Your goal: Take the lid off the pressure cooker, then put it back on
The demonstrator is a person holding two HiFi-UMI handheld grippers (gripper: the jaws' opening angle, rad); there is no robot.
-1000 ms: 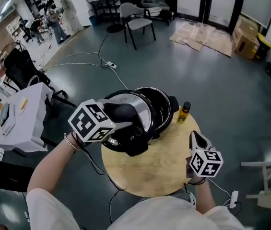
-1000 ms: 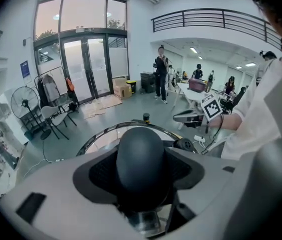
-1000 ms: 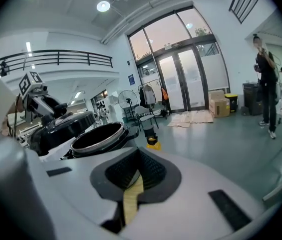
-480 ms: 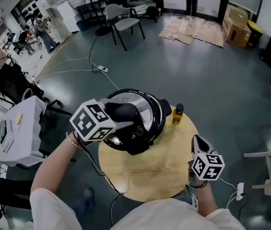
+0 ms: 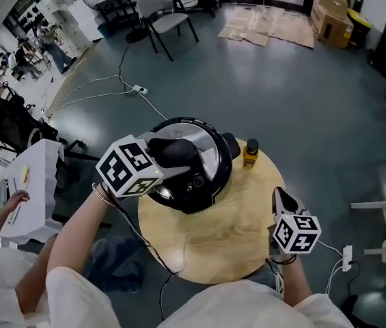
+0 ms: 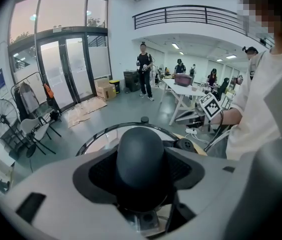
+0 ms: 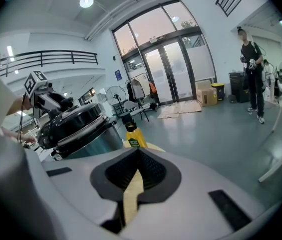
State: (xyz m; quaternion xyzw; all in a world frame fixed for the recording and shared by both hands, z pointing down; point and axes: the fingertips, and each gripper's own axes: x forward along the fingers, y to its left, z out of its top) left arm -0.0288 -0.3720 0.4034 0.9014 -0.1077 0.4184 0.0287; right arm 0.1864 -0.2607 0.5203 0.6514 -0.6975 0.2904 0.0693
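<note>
The steel pressure cooker [image 5: 214, 178] stands at the back left of the round wooden table [image 5: 227, 248]. Its shiny, black-rimmed lid [image 5: 206, 149] lies over the pot and covers the opening. My left gripper [image 5: 177, 156] is shut on the lid's black knob [image 6: 141, 154], which fills the space between the jaws in the left gripper view. From the right gripper view the lid [image 7: 68, 116] rests on the pot [image 7: 88, 141]. My right gripper [image 5: 279, 197] hovers by the table's right edge, shut with nothing in it, its jaws meeting in a thin slit [image 7: 133, 181].
A small yellow bottle [image 5: 250, 152] stands on the table just right of the cooker. A cable hangs off the table's left edge. A white table [image 5: 32, 173] and a person's hand [image 5: 11, 202] are at the left. A chair [image 5: 162, 9] and flattened cardboard [image 5: 268, 24] lie farther off.
The lid, held by my left gripper, has moved right from beside the open pot to over it, and the opening no longer shows. The right gripper has stayed by the table's edge.
</note>
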